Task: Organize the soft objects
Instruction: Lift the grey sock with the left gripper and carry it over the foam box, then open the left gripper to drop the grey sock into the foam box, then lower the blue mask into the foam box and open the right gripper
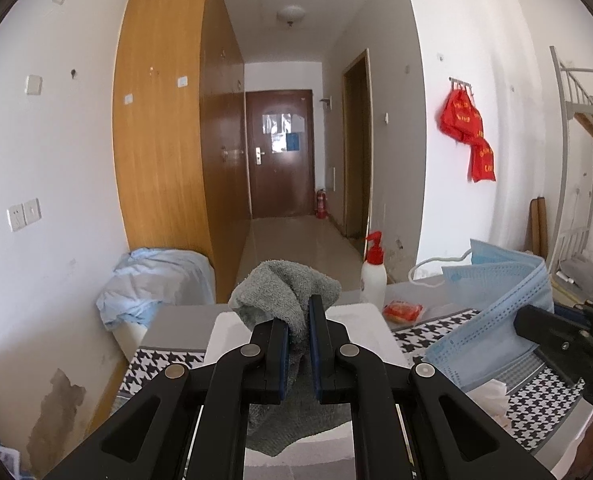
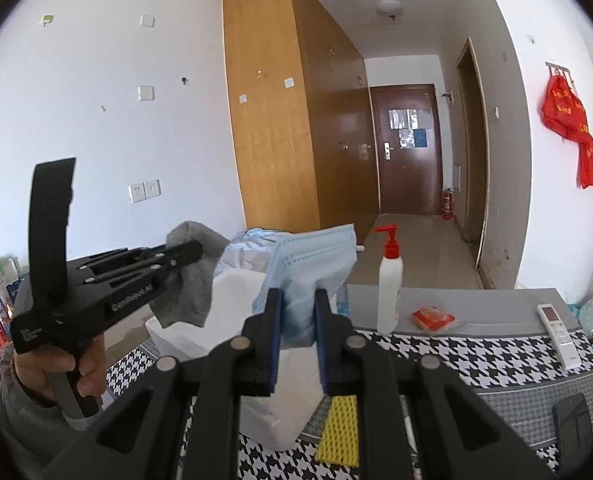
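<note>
A white pump bottle (image 2: 389, 280) with a red top stands at centre right on the houndstooth-covered table (image 2: 476, 350). A small orange packet (image 2: 432, 317) lies just beside it, a white remote (image 2: 556, 334) farther right. Red bags (image 1: 468, 132) hang on the right wall.

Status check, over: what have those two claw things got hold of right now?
Left gripper shut on grey towel. Right gripper shut on blue face mask. Both above white foam box. Nothing blocking.
</note>
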The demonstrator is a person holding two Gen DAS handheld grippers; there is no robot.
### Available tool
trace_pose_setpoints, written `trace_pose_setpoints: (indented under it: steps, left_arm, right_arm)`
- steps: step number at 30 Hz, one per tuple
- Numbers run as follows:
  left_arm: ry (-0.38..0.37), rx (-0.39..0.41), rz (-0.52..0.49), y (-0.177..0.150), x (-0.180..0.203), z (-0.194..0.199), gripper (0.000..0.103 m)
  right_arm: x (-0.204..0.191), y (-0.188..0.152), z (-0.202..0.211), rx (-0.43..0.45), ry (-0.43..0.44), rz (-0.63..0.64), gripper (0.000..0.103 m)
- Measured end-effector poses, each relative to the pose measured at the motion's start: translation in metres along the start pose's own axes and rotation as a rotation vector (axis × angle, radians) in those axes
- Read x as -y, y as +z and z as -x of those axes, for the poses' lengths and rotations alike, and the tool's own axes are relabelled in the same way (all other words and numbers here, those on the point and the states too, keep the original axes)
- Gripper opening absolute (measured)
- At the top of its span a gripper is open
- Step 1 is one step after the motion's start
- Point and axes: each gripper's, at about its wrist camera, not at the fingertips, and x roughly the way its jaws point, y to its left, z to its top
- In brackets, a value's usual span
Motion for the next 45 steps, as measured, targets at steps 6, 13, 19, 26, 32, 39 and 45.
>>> trace_pose_setpoints:
  steps: [6,13,19,26,32,39,45]
  left_arm:
    - [-0.005,-0.034,0.007,-0.006,-0.006,-0.016,0.009]
    - [-0.017,-0.080,-0.005,-0.012,-0.009,-0.032,0.018]
    - [0.003,-0.051,0.013,-0.013,-0.015,-0.028,0.085]
    - [0.032,0.010,0.030,-0.011,-0.026,-0.012,0.099]
    - [0.064,0.028,0.049,-0.009,-0.042,-0.003,0.100]
    - [0.132,0.044,0.083,-0.012,-0.069,0.005,0.100]
    - [0.181,0.039,0.105,-0.018,-0.089,0.011,0.100]
  right_arm:
    - [-0.001,0.000,-0.008,-0.007,-0.011,-0.002,0.019]
    - [-0.003,0.000,-0.014,-0.009,-0.022,-0.004,0.019]
    - [-0.006,0.005,-0.015,0.000,-0.028,0.004,0.019]
    - [-0.013,0.011,-0.018,0.008,-0.022,0.023,0.019]
    - [-0.023,0.020,-0.024,0.017,0.002,0.046,0.019]
    - [-0.034,0.020,-0.039,-0.002,0.032,0.049,0.019]
    - [-0.044,0.018,-0.052,-0.023,0.051,0.058,0.019]
